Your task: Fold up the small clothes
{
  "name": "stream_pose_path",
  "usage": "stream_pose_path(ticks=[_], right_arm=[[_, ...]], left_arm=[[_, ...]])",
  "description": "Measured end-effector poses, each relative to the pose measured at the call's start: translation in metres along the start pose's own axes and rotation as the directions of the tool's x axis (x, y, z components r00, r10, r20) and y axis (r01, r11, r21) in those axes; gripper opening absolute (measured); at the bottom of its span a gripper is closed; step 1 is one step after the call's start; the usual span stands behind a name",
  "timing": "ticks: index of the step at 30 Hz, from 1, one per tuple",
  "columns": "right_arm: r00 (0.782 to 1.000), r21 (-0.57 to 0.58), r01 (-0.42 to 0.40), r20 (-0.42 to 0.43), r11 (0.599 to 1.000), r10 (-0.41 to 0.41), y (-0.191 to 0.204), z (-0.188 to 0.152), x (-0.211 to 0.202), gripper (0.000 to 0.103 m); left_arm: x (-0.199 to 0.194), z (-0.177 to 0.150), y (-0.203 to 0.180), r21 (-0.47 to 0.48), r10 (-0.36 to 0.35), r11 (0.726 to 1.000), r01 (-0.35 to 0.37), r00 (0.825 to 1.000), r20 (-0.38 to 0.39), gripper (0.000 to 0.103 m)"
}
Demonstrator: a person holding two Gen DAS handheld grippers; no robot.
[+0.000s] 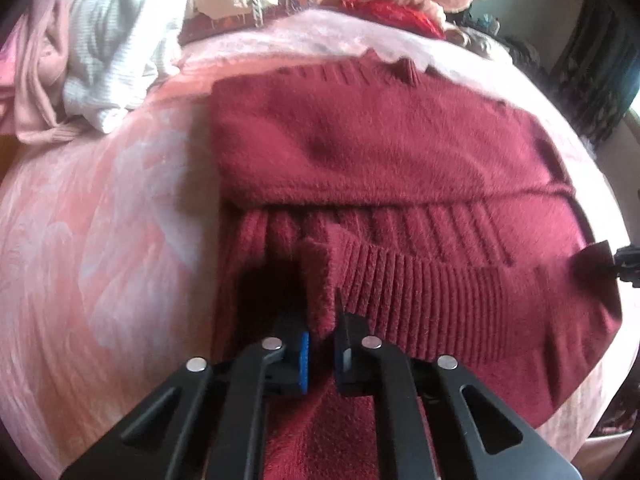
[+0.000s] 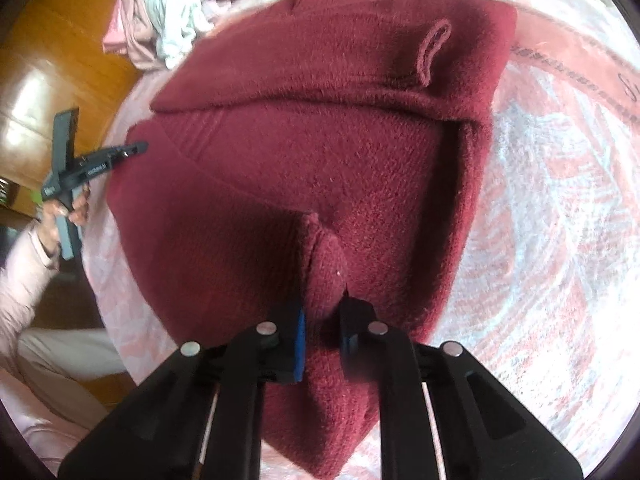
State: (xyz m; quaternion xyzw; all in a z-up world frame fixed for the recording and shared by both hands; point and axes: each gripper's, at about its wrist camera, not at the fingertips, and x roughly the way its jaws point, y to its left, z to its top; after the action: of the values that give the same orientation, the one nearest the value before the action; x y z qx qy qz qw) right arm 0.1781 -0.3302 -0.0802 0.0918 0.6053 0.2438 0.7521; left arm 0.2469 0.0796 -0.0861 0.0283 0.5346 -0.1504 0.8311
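A dark red knitted sweater [image 1: 380, 152] lies partly folded on a pink patterned bedspread [image 1: 100, 240]. Its upper part is doubled over the ribbed hem. My left gripper [image 1: 323, 320] is shut on a pinched-up fold at the sweater's near left edge, by the ribbing. In the right wrist view the sweater [image 2: 320, 120] fills the middle, and my right gripper [image 2: 323, 312] is shut on a raised ridge of its near edge. The left gripper [image 2: 136, 147] also shows there at the sweater's left edge, held by a hand [image 2: 68, 212]. The right gripper's tip [image 1: 618, 262] peeks in at the far right of the left wrist view.
A heap of other clothes lies at the bed's far left: a white ribbed garment [image 1: 108, 52], a pink one [image 1: 36, 80] and a red item [image 1: 392, 12]. Wooden floor [image 2: 60, 60] lies beyond the bed's left edge. The person's pale sleeve [image 2: 20, 280] is at lower left.
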Motion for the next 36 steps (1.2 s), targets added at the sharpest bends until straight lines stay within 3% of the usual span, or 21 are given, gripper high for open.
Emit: stream_pose_path(ticks=[6,16,29,36], right_arm=[[0.993,-0.008,-0.042,0.111,0.999,0.043,0.005,0.008,-0.038,0.011],[0.973,0.043,-0.028,0.232,0.999,0.017,-0.005,0.050,-0.070,0.011],[0.939,0.136,-0.004,0.341,0.991,-0.043,-0.045,0.132,-0.070,0.011],[0.928,0.212,-0.007,0.365,0.977,-0.073,-0.071,0.181,-0.046,0.011]], left_arm=[[-0.030,0.011,0.006,-0.052,-0.047,0.997,0.052,0.995,0.088,0.008],[-0.062,0.059,0.016,-0.133,-0.022,0.990,0.056,0.969,0.247,0.008],[-0.032,0.134,0.021,-0.201,0.062,0.980,0.002,0.949,0.309,0.008],[-0.005,0.176,0.024,-0.210,0.131,0.976,-0.065,0.939,0.318,0.008]])
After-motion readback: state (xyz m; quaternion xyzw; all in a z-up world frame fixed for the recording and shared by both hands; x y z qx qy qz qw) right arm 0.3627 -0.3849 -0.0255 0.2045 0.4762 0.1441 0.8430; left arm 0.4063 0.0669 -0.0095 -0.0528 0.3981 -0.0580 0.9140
